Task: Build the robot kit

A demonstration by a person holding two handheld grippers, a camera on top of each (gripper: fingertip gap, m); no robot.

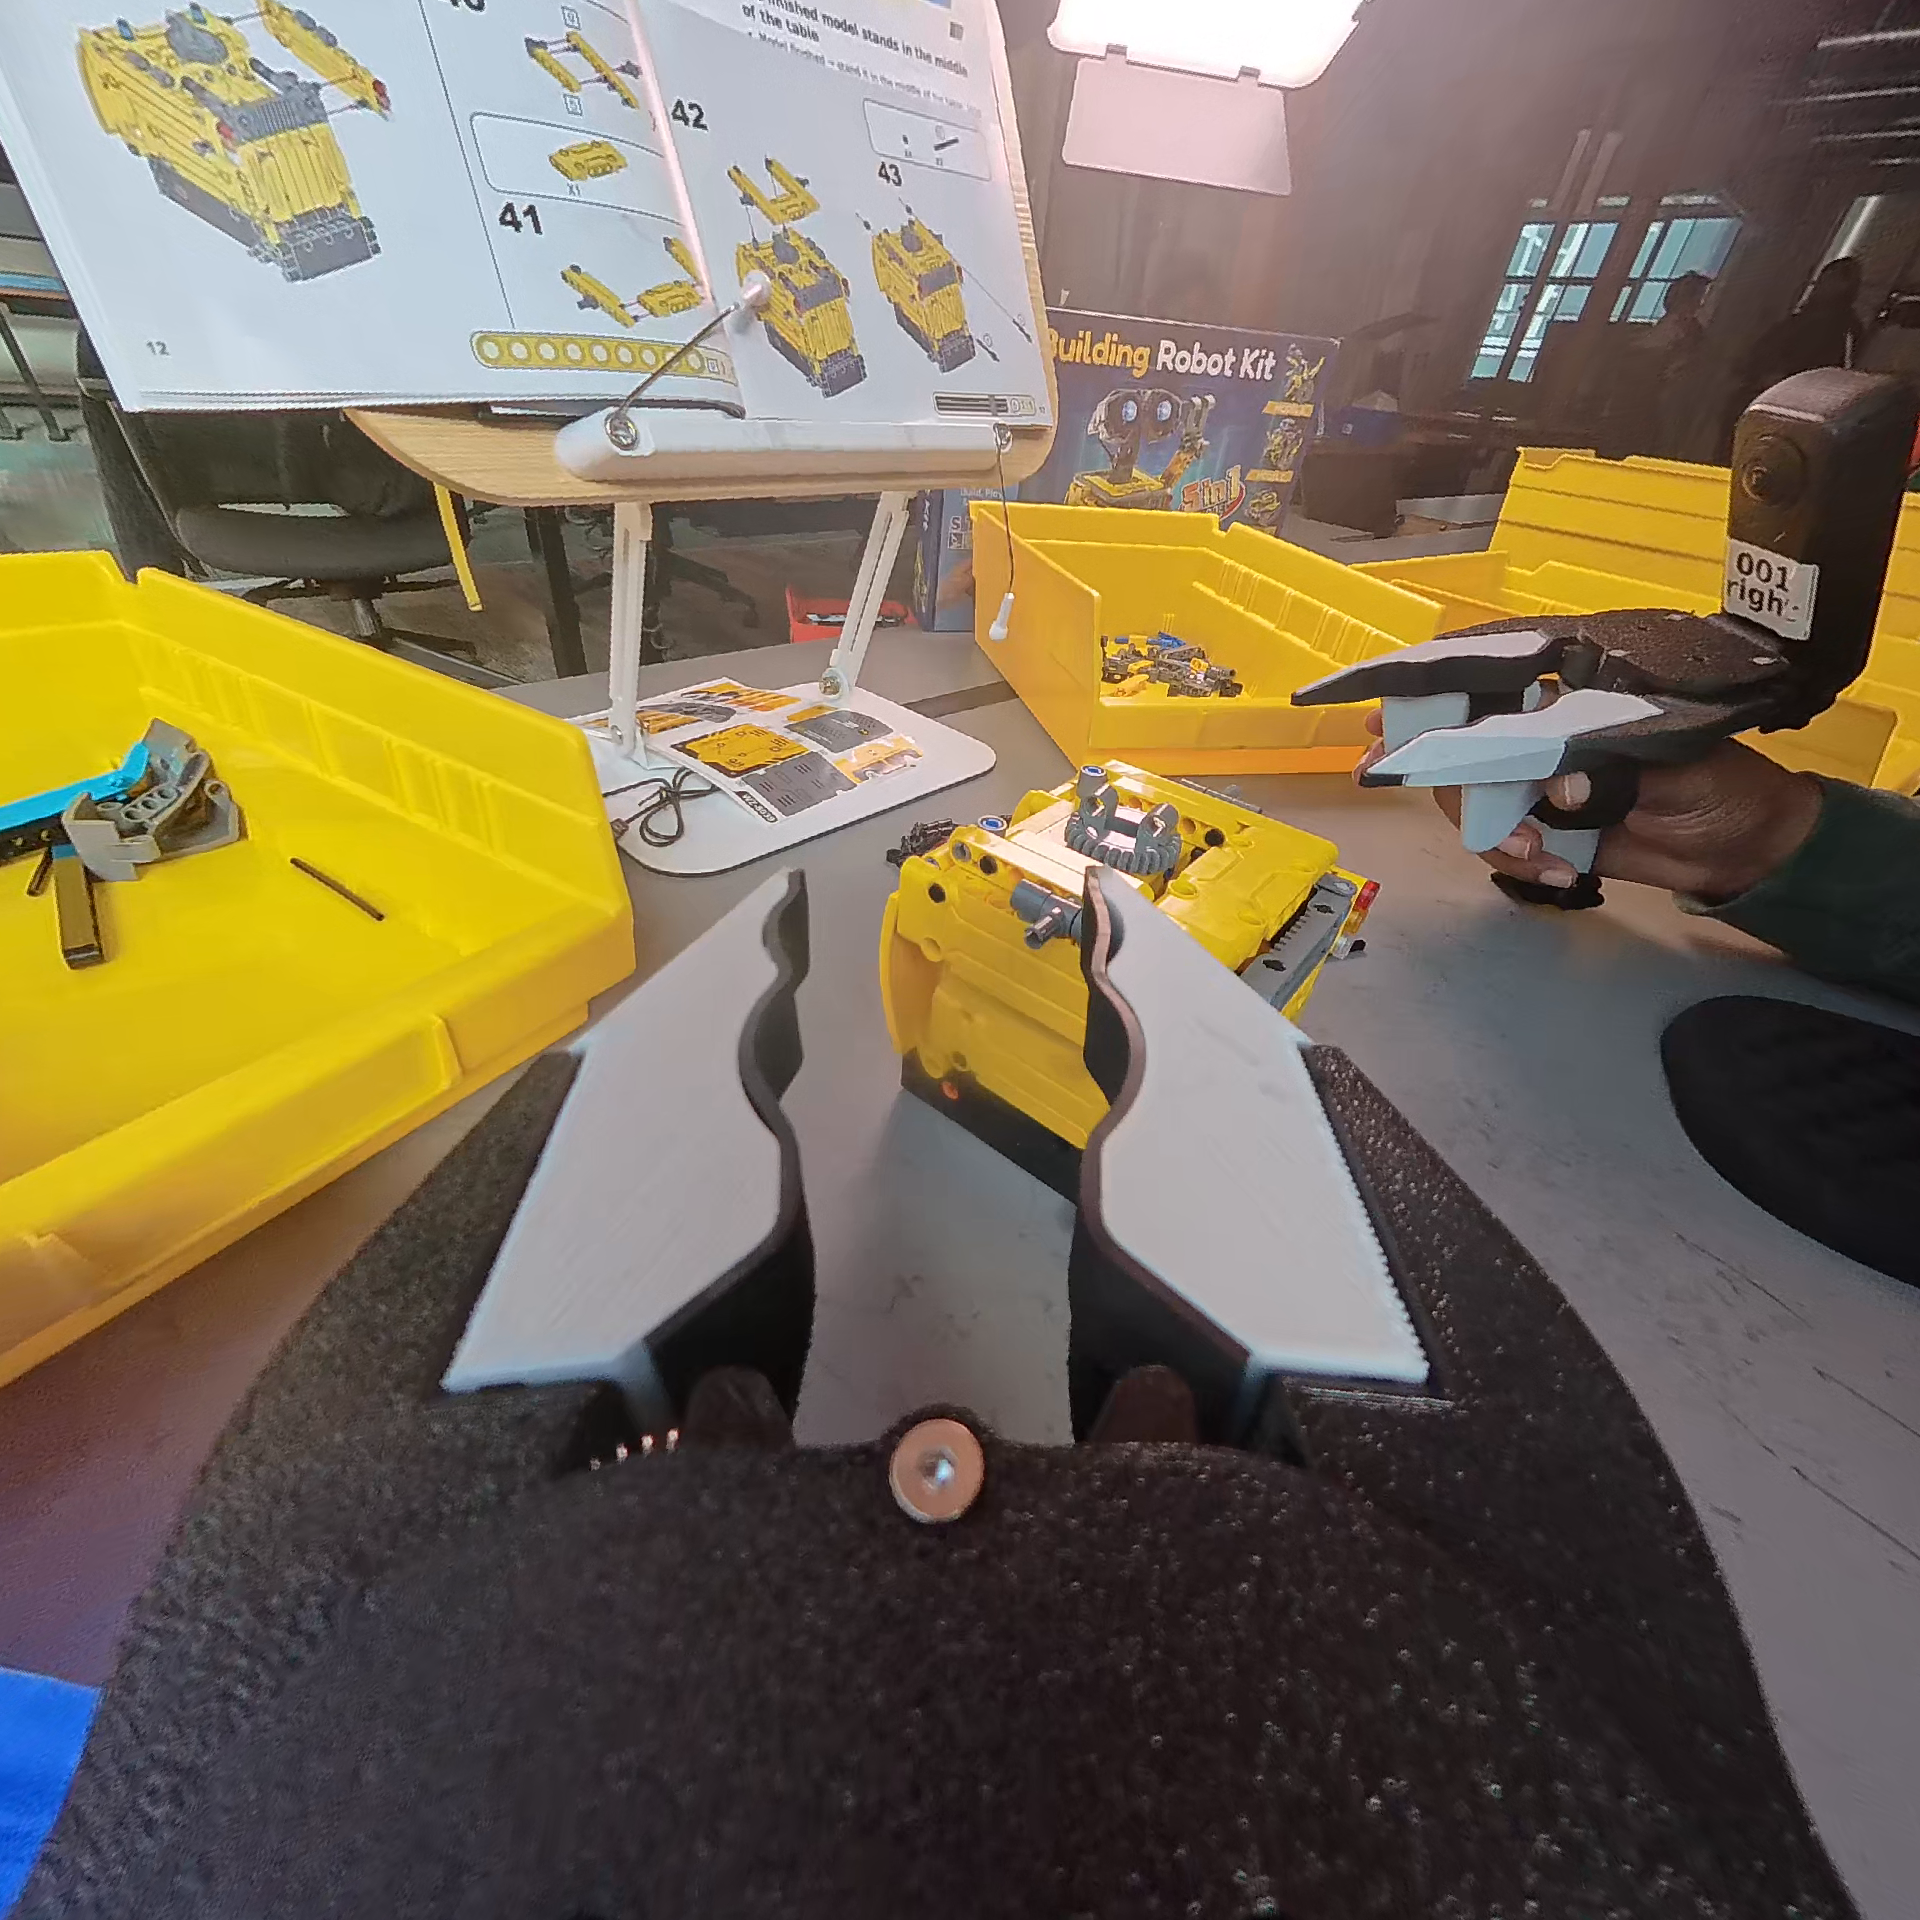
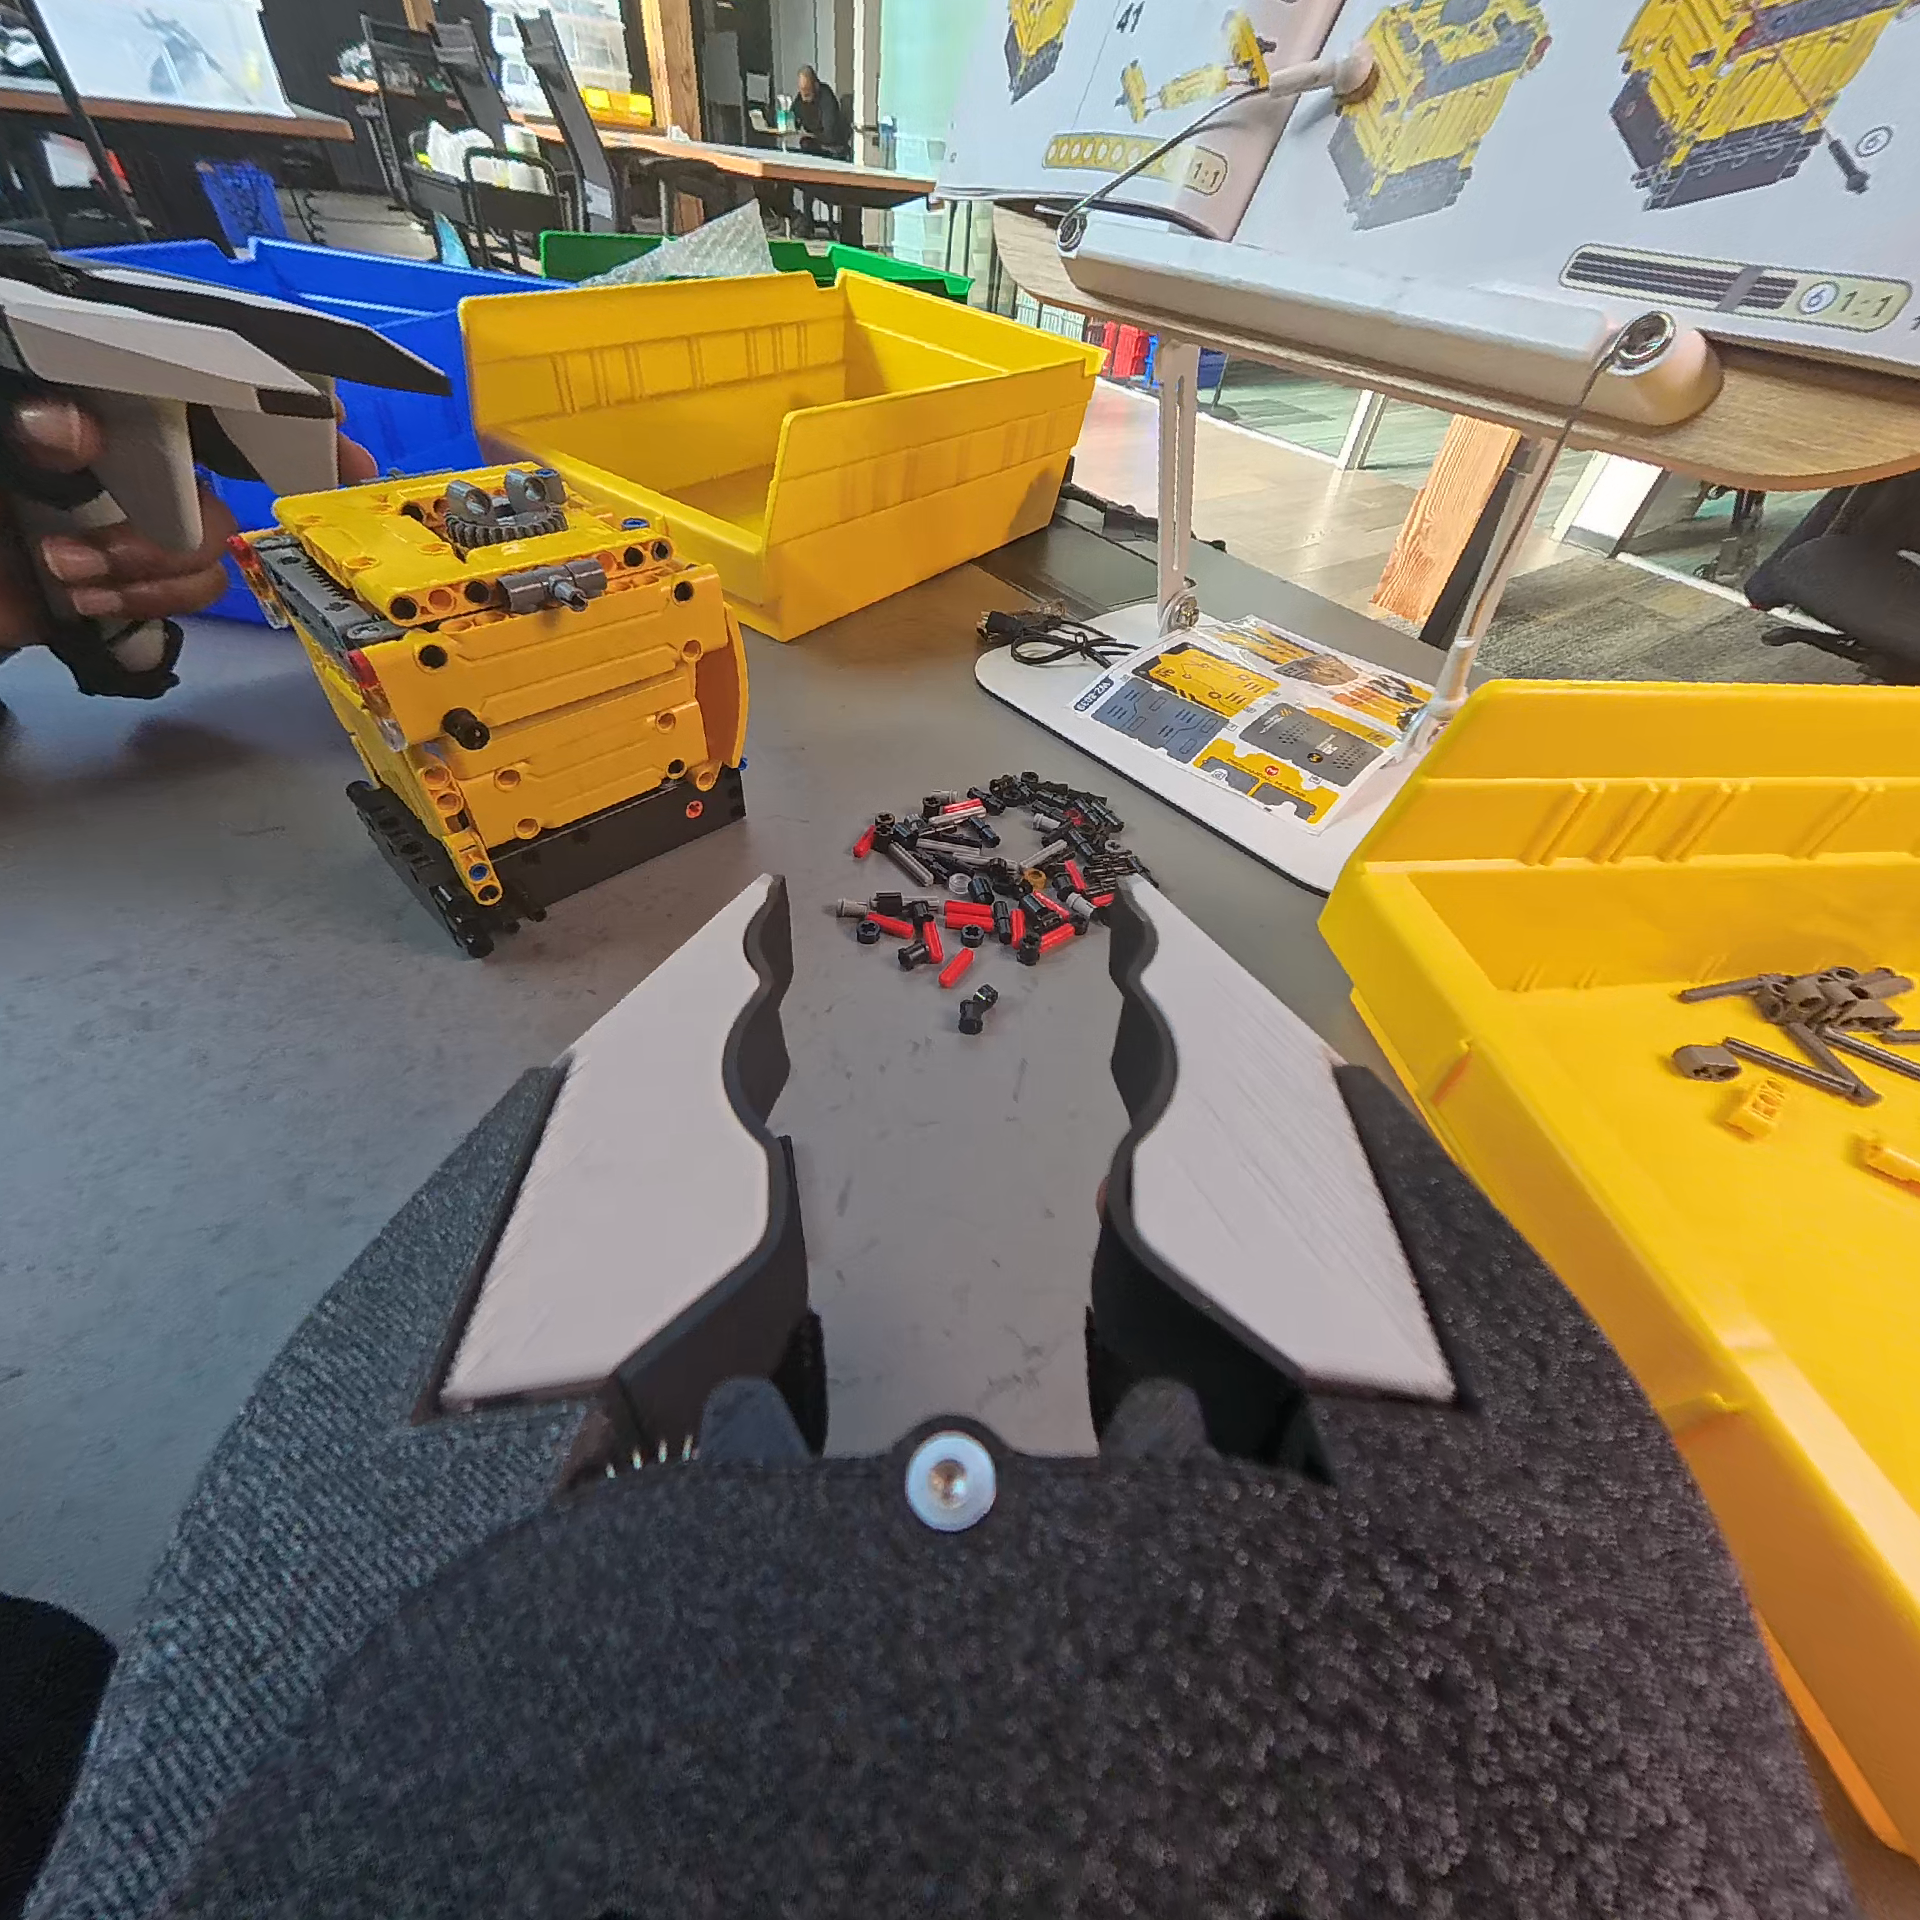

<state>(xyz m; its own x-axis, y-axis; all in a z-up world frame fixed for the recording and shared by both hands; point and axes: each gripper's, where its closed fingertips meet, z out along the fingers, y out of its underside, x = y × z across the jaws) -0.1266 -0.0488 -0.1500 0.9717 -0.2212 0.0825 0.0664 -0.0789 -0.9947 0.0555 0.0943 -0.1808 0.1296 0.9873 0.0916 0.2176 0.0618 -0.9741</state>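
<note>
The model (image 1: 1091, 935), a boxy yellow brick build on a black base with a grey gear ring on top, stands on the grey table (image 2: 208, 1039). In the left wrist view it sits at centre, just past the fingertips. In the right wrist view it is at 10 o'clock.

The left gripper (image 1: 940, 894) is spread wide and holds nothing. Its right finger crosses in front of the model's near corner. The right wrist view shows this gripper (image 2: 384, 390) at 10 o'clock, above and behind the model and seemingly clear of it.

The right gripper (image 2: 951, 894) is also spread wide and empty. It hovers low, and nearest to it is a loose heap of red, black and grey pins (image 2: 997, 873) at 12 o'clock, just beyond its tips. One black pin lies apart, between the fingers. From the left wrist view this gripper (image 1: 1335, 738) is at 2 o'clock, held by a hand (image 1: 1662, 831), well apart from the model.

Farther out in the right wrist view:
- a yellow bin (image 2: 831, 499) at 12 o'clock
- a second bin (image 2: 1558, 935) at 3 o'clock, holding grey axles and connectors
- a sticker sheet (image 2: 1247, 727) at 1 o'clock, lying on the base of a stand
- an open manual (image 1: 520, 208) on that stand

A third bin (image 1: 312, 1039), at 9 o'clock in the left wrist view, holds a blue and grey part.
</note>
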